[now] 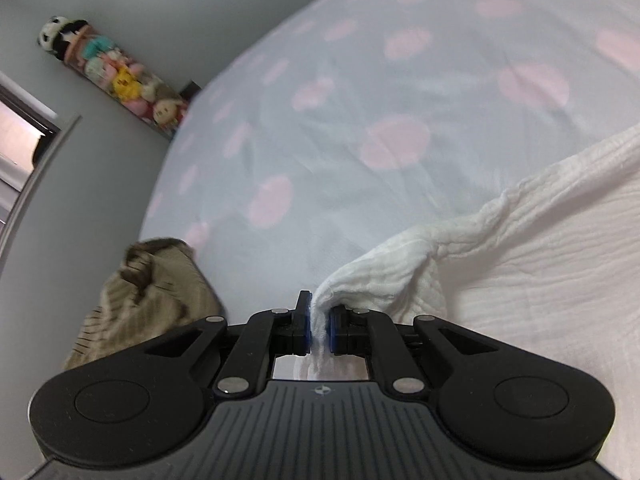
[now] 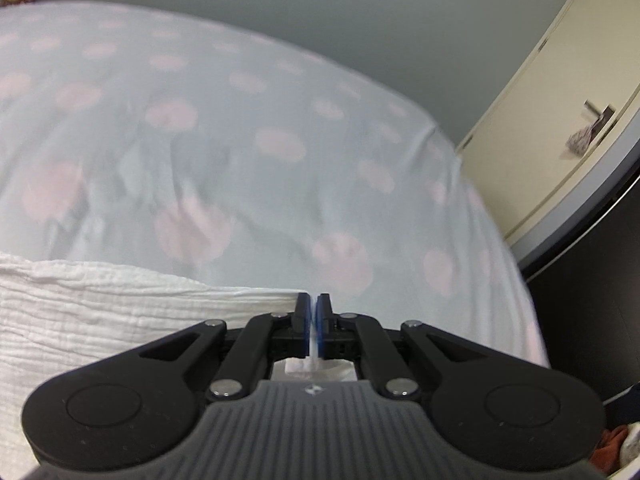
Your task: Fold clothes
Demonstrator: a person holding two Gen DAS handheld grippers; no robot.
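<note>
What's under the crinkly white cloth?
The crinkly white cloth lies on a pale blue bedsheet with pink spots. Anything else beneath it is covered.

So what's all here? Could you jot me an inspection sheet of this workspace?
Surface: bed sheet, pale blue with pink dots, wrinkled.
Job's things: white crinkled cloth stretched between both grippers.
Clutter: beige ribbed garment bunched at the bed's edge.
Grippers: left gripper shut on a bunched corner; right gripper shut on a flat edge.
Cables: nothing seen.
Surroundings: tube of plush toys by grey wall; cream door.
</note>
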